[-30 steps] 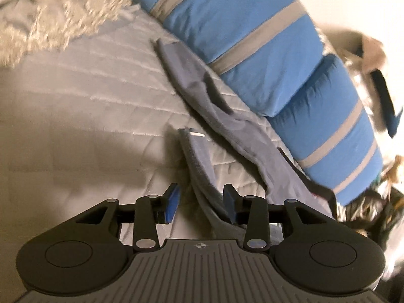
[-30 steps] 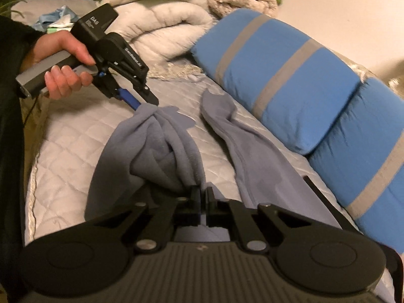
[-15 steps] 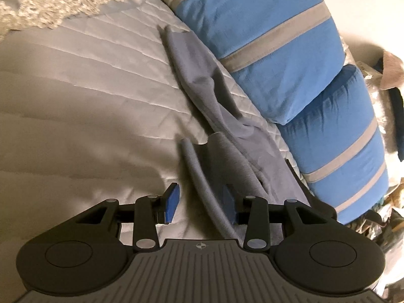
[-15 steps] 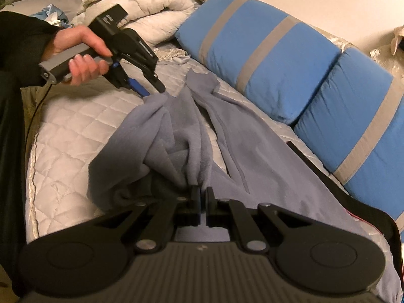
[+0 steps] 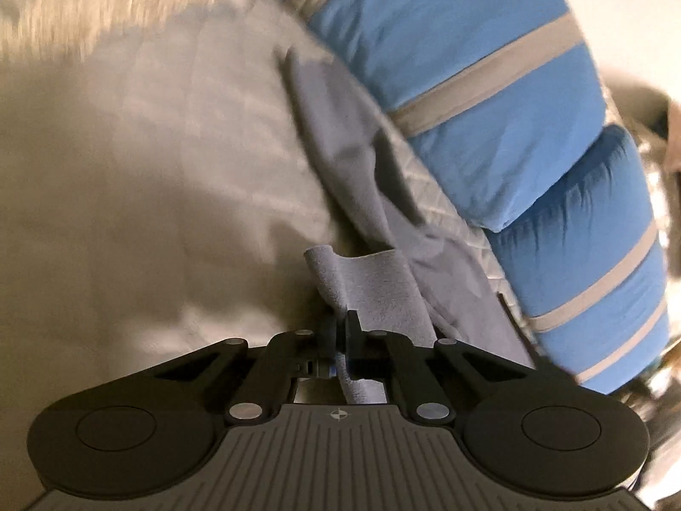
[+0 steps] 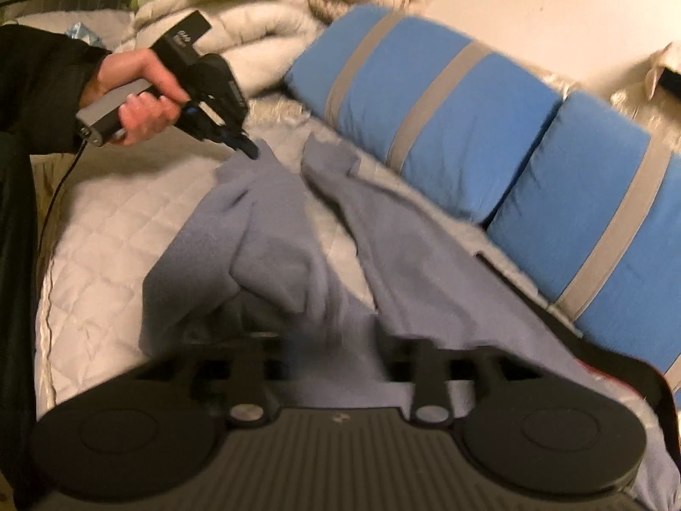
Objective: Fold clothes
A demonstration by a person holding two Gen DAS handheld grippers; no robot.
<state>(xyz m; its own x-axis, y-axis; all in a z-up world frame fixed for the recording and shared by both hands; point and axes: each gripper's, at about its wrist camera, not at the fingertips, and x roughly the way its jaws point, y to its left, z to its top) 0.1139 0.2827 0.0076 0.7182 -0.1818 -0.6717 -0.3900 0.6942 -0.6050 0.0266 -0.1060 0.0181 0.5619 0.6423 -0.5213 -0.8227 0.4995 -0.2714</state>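
A grey-blue fleece garment (image 5: 374, 281) lies stretched along the quilted bed cover (image 5: 149, 170) beside the blue pillows. My left gripper (image 5: 341, 328) is shut on a folded edge of it. From the right wrist view, the left gripper (image 6: 251, 150) pinches the far corner of the garment (image 6: 272, 230), held by a person's hand (image 6: 140, 106). My right gripper (image 6: 336, 353) is blurred, its jaws opening wide. The cloth lies loose between and under them, with no pad pressing on it.
Two blue pillows with grey stripes (image 6: 447, 127) line the right side of the bed against the wall. A heap of white and green bedding (image 6: 255, 12) sits at the far end. A black sleeve (image 6: 38, 85) fills the left edge.
The left gripper closed on the garment's edge, which before only lay between its open fingers. The right gripper opened and released the bunch of cloth it had pinched.
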